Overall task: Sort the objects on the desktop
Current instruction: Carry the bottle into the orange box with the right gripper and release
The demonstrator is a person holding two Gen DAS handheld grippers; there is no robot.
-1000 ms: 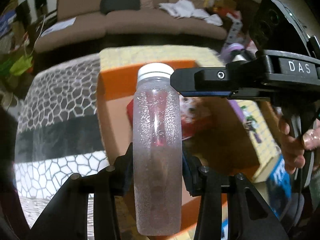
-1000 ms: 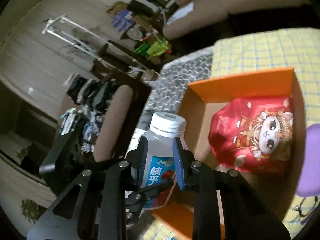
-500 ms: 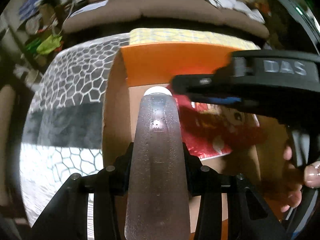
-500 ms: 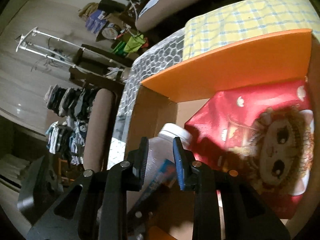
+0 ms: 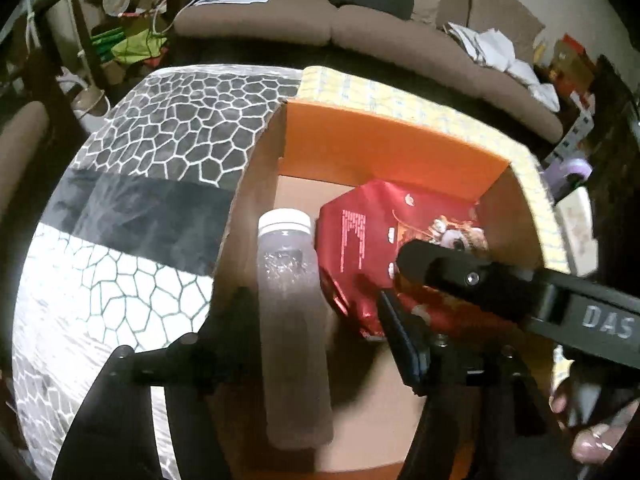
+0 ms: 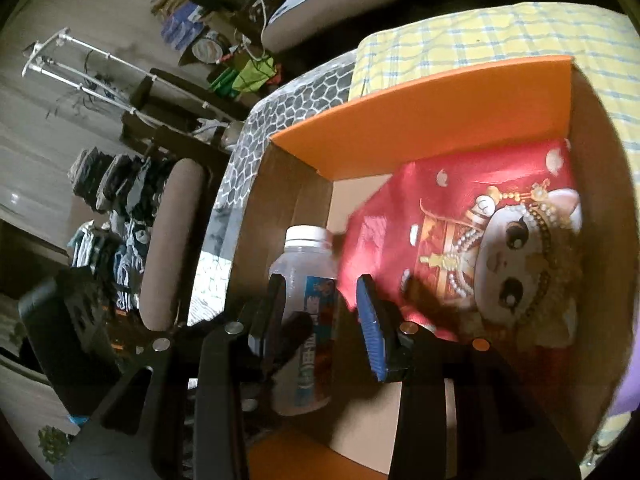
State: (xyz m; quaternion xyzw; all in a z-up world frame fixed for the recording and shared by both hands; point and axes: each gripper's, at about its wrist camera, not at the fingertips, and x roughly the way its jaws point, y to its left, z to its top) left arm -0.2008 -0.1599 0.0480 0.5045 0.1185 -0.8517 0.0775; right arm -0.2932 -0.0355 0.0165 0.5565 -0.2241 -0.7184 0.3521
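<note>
Bottle [image 5: 294,328] with white cap lay lengthwise on the floor of the orange cardboard box [image 5: 384,148], along the box's 9 o'clock wall, cap toward 12 o'clock. Left gripper [image 5: 316,320] straddled it, fingers spread wide and opening, pads clear of the bottle on both sides. Right gripper [image 6: 320,312] came in from 3 o'clock in the left wrist view, a black arm marked DAS crossing over the red pouch [image 5: 368,248]. Right wrist view: same bottle [image 6: 306,312], blue label showing, between the right fingers, jaws opening; blue-padded finger [image 6: 370,328] stood off the bottle, other finger just beside it, contact unclear. Red pouch [image 6: 460,240] with a cartoon figure filled the box's 3 o'clock half, touching the bottle near the cap. Box [image 6: 420,120] sat on a yellow checked cloth [image 6: 480,36]; grey honeycomb cloth [image 5: 160,128] at 9 o'clock. Brown sofa [image 5: 360,28] at 12 o'clock.
</note>
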